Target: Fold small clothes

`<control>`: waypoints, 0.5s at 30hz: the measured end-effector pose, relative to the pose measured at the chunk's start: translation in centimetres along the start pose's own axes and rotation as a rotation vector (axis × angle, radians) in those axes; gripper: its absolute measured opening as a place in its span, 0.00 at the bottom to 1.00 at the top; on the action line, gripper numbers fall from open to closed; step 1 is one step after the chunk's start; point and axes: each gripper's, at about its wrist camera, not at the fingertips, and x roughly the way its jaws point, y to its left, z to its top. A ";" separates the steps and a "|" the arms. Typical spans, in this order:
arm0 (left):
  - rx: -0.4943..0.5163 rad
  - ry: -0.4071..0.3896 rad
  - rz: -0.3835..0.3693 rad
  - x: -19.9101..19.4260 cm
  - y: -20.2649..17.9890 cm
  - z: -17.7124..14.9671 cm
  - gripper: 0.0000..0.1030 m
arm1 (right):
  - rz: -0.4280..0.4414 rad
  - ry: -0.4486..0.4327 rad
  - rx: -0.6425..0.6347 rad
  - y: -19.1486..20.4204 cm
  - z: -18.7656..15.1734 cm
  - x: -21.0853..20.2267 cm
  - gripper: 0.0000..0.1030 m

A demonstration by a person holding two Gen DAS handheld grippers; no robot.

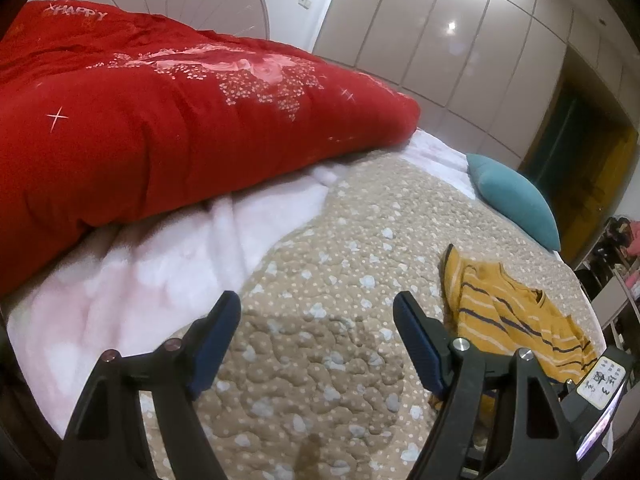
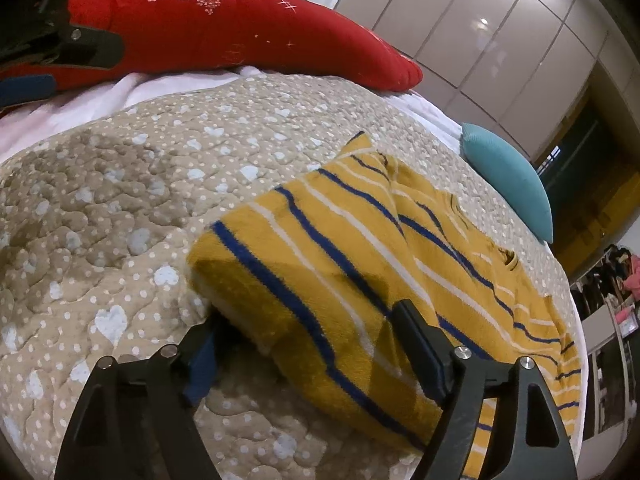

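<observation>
Sweater [image 2: 360, 264], yellow with blue and white stripes, lies on the quilted bed [image 2: 120, 208], its long axis running away toward the teal pillow [image 2: 508, 180]. My right gripper [image 2: 304, 332] is nearest, jaws apart astride the folded near corner but not yet clamped. My left gripper [image 1: 316, 316] hangs wide apart over bare quilt, with the sweater off to its right

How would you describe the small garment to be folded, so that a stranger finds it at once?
Start from the beige quilt on the bed. Near its edge, before the teal pillow, lies a yellow sweater. It alone has blue and white stripes.
</observation>
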 end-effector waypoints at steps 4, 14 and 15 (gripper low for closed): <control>0.000 0.000 -0.004 0.0 0.0 0.0 0.75 | -0.002 0.005 0.000 -0.1 0.0 0.1 0.84; -0.002 0.002 -0.008 -0.1 0.0 -0.1 0.75 | -0.063 -0.014 -0.031 0.8 -0.2 -0.2 0.84; -0.005 0.003 -0.007 -0.1 0.0 -0.1 0.75 | -0.074 -0.018 -0.037 1.0 -0.2 -0.3 0.84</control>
